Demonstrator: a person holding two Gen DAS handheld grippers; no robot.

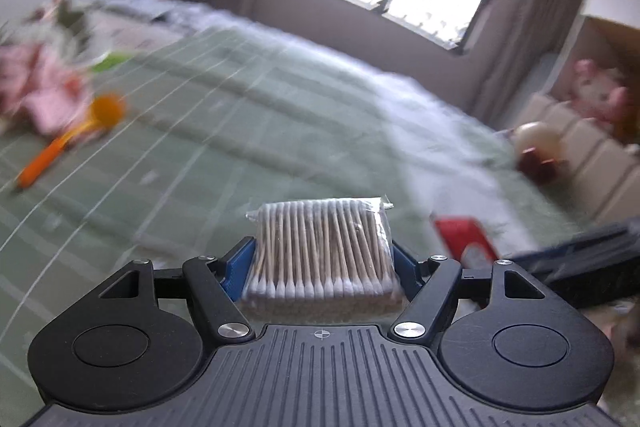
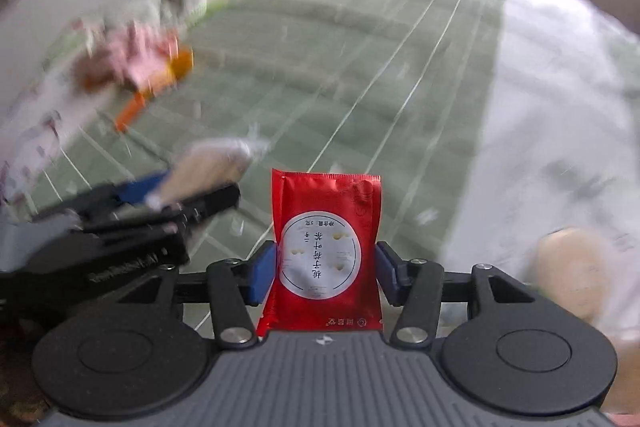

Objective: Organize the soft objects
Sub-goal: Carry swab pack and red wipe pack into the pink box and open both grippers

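My left gripper is shut on a clear packet of cotton swabs, held above the green bedspread. My right gripper is shut on a red sachet with a white round label, also held above the bed. The left gripper with the swab packet shows blurred at the left of the right wrist view. The red sachet shows at the right of the left wrist view. A pile of pink soft items lies at the far left of the bed.
An orange ladle lies by the pink pile. A cardboard box with a pink plush toy stands at the right, past the bed. A cream ball sits near it. A window is behind.
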